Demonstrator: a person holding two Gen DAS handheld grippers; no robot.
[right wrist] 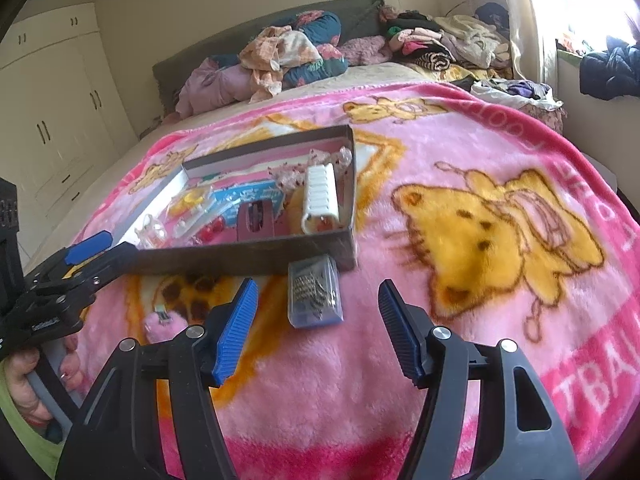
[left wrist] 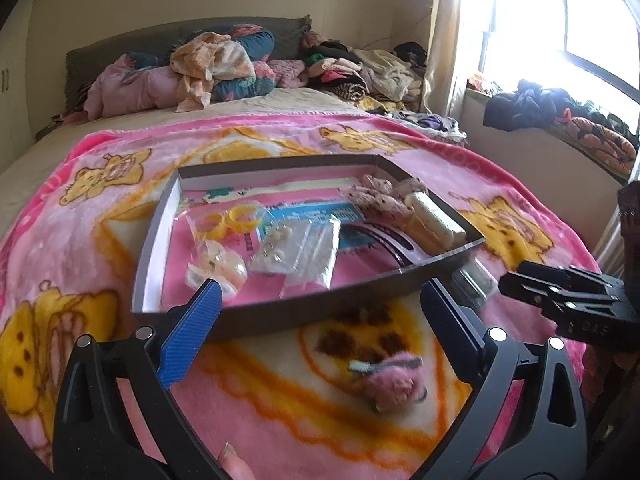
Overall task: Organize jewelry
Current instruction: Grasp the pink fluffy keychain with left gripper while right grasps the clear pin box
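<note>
A shallow dark box [left wrist: 436, 262] [right wrist: 224, 258] lies on the pink blanket and holds bagged jewelry [left wrist: 296, 246], yellow rings [left wrist: 240, 216], a white case [right wrist: 322, 198] and hair pieces. My left gripper [left wrist: 320, 300] is open and empty at the box's near wall; it also shows in the right wrist view [right wrist: 90, 248]. A pink fuzzy hair clip [left wrist: 394, 380] [right wrist: 164, 322] lies on the blanket between its fingers. My right gripper [right wrist: 314, 300] is open and empty, with a small clear packet of metal pieces [right wrist: 316, 294] between its fingertips, in front of the box. The right gripper shows at the left wrist view's right edge [left wrist: 516, 280].
The pink bear-print blanket [right wrist: 480, 208] covers the bed. Piles of clothes and pillows [left wrist: 224, 64] lie at the headboard. A window sill with dark clothes [left wrist: 532, 104] is on the right. Wardrobe doors [right wrist: 52, 120] stand on the left.
</note>
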